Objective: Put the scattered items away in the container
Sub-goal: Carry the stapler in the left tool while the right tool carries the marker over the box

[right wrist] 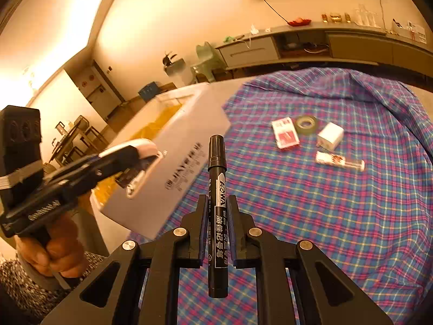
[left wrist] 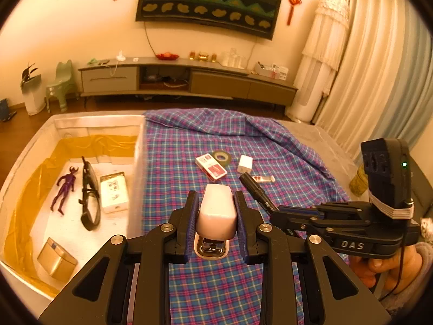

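Count, on the plaid cloth (left wrist: 189, 146): four loose items. One red-and-white card box (left wrist: 210, 167), flat and rectangular; one tape roll (left wrist: 222, 157), a dull green ring touching the box's far corner; one white cube-shaped plug adapter (left wrist: 245, 164); one small tube (right wrist: 340, 161), printed white and red with a clear end, lying on its side near the adapter.

Count, inside the container (left wrist: 97, 123): four items. One purple plastic figure (left wrist: 65, 187), limbs spread; one pair of black goggles (left wrist: 89, 192) with strap; one white flat box (left wrist: 114, 191) with printed panel; one gold metallic tin (left wrist: 56, 260), boxy. The container is a white rectangular bin lined with glossy yellow film, standing just left of the cloth.

Left tongs (left wrist: 216, 211): pinching one stapler (left wrist: 215, 212), pale glossy rounded top over a chrome base, held above the cloth beside the container wall.

Right tongs (right wrist: 217, 211): pinching one black marker (right wrist: 217, 205), cylindrical, ribbed cap pointing away, white label with print along the barrel; held above the cloth.

Cloth: woven check, blue, pink and purple, rumpled at the far edge.
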### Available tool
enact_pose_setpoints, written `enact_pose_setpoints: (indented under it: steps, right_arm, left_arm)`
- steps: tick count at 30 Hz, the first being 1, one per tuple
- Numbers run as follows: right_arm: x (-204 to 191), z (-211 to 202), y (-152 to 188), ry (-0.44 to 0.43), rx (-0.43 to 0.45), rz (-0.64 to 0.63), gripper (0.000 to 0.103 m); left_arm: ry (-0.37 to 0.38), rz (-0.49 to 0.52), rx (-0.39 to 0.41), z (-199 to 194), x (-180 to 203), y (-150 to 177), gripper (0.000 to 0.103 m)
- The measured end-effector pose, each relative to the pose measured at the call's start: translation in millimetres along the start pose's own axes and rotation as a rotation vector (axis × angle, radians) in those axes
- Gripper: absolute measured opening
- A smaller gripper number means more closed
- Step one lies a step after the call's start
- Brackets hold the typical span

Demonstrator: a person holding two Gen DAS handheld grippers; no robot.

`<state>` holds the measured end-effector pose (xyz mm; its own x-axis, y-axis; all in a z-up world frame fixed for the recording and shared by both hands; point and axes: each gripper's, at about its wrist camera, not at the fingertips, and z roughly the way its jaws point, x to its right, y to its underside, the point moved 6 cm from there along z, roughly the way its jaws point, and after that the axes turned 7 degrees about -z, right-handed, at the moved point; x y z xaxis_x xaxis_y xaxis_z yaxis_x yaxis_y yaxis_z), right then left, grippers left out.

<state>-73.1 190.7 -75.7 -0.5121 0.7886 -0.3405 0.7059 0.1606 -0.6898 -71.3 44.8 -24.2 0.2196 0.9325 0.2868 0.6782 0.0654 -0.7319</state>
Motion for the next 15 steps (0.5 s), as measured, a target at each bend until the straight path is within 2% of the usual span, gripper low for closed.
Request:
enact_pose_setpoints:
  steps: [6, 15]
  right_arm:
    - [-27, -3, -7, -0.016, 0.028, -0.009, 0.015]
    - [-65, 3, -14, -0.037, 0.025, -0.024, 0.015]
  left_arm:
    - [0.000, -0.023, 0.027, -16, -15, -5, 0.027]
    - [0.004, -0.056, 0.068, -42, -35, -11, 0.027]
